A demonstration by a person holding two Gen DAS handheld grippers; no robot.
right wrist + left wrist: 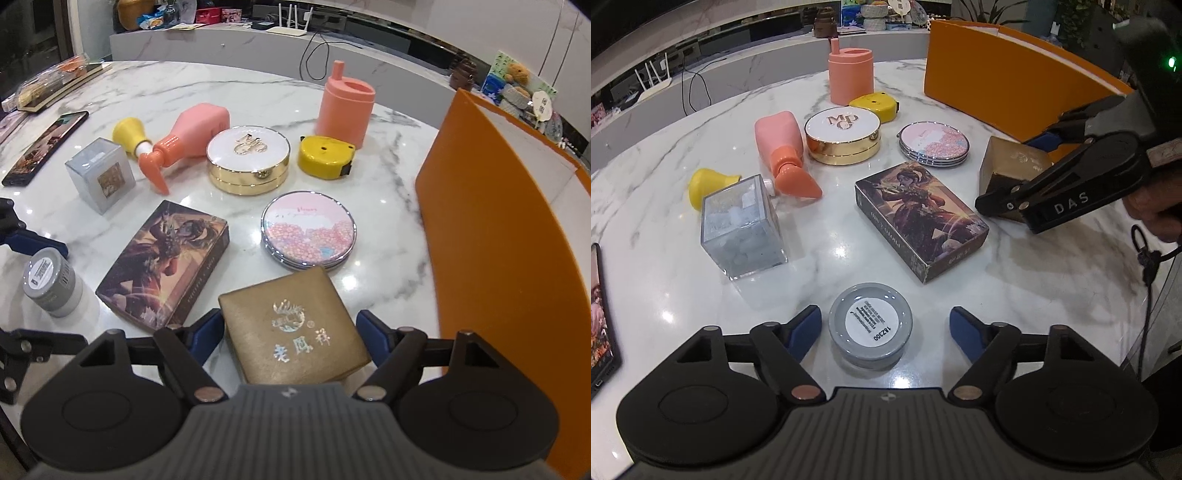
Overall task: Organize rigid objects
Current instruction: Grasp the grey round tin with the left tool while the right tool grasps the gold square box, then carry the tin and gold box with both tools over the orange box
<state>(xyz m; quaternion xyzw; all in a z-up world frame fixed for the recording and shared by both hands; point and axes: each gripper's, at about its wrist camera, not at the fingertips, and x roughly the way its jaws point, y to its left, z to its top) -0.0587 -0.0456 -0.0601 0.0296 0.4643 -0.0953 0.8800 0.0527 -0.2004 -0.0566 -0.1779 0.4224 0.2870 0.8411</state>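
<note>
On the marble desk (849, 236), the left tool (885, 328) stands with its two blue-padded fingers on either side of a small grey jar (870, 326) with a white label on its lid; there is a clear gap between each pad and the jar, so the jar sits between open fingers, unheld. The right tool (291, 332) straddles a gold box (291, 328) printed with a shiny emblem; its left pad lies against the box's edge and its right pad is just beside the other edge, and whether both pads press cannot be told. Just beyond the gold box lies a round pink mirror (308, 230), and to its left a picture box (166, 262) lies flat. Farther back sit a gold compact (247, 157), a yellow tape measure (325, 155), a pink cup (347, 105), a pink spray bottle (184, 136) lying on its side and a clear cube (99, 173). An orange bin (498, 240) stands at the right edge of the desk, and a phone (46, 147) lies far left.
</note>
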